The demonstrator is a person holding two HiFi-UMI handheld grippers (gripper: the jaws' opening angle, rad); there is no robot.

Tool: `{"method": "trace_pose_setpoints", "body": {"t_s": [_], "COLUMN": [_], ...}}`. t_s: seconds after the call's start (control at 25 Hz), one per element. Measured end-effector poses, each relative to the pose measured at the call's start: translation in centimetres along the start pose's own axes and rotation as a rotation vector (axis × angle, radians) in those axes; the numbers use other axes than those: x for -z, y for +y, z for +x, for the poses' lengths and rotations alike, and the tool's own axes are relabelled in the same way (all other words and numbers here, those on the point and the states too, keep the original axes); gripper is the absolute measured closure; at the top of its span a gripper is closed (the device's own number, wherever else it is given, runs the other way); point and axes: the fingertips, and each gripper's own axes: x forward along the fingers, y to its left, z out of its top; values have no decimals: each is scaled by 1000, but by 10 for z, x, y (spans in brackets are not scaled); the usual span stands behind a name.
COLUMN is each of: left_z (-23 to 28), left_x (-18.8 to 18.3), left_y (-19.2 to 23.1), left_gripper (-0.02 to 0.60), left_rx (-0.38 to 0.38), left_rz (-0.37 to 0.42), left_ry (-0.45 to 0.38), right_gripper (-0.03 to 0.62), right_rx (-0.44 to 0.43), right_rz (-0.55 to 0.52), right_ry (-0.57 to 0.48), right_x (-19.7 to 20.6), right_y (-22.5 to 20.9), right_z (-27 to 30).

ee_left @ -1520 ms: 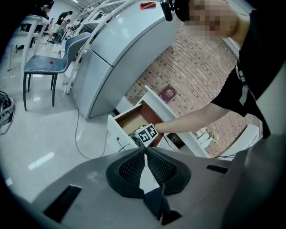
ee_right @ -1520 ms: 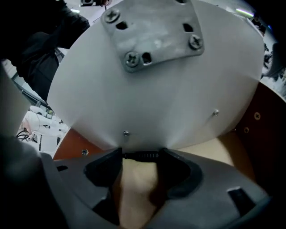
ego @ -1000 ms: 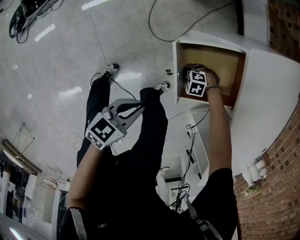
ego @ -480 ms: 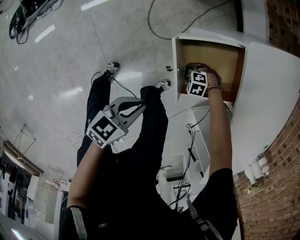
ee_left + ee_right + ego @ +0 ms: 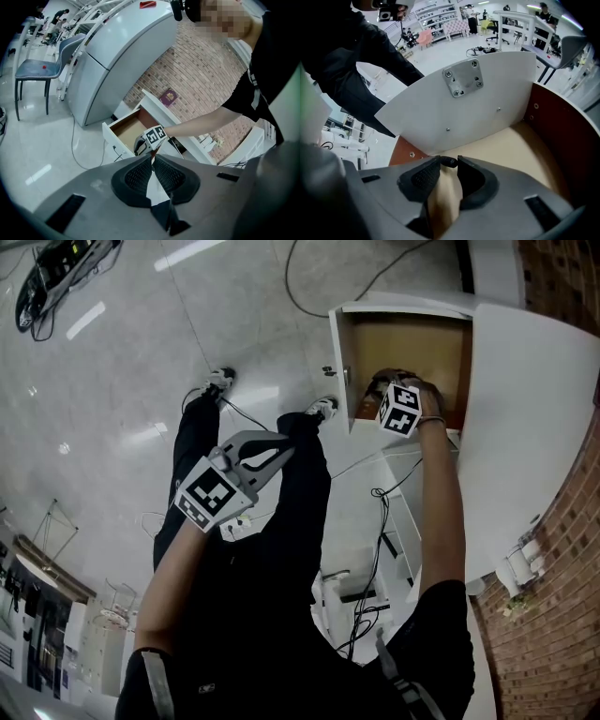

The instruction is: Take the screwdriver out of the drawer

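Screwdriver [image 5: 450, 162] nipped by your right gripper [image 5: 447, 164], jaws just closed on it; lift straight, clear of drawer [image 5: 487, 108] (left gripper [image 5: 152, 159] closed, empty).

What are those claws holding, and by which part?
The right gripper, whose jaws have just been closing, pinches the screwdriver by its dark rounded end between its tips. The left gripper, shut, holds nothing.

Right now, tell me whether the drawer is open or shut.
Open. The drawer stands pulled out from the white cabinet, and its tan floor shows from above in the head view.
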Motion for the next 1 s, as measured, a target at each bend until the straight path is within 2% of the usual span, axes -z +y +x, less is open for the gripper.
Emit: {"method": "trace_pose_setpoints", "body": {"t_s": [0.16,0.88,1.0], "left_z": [-1,-12,-14], "left_x": [0,1,3], "left_y": [-4,-6,-6], "left_gripper": [553,552,552], "left_rx": [11,31,33], "left_rz": [11,30,26], "left_ry": [11,33,32], "right_gripper": [453,470,468], "right_rx": [2,-52,-40], "right_rz": [27,61,60], "right_ry": [-8,-59,-55], "right_x": [0,-34,-38], "right_y": [6,52,57], "right_z": [-6,0,2]}}
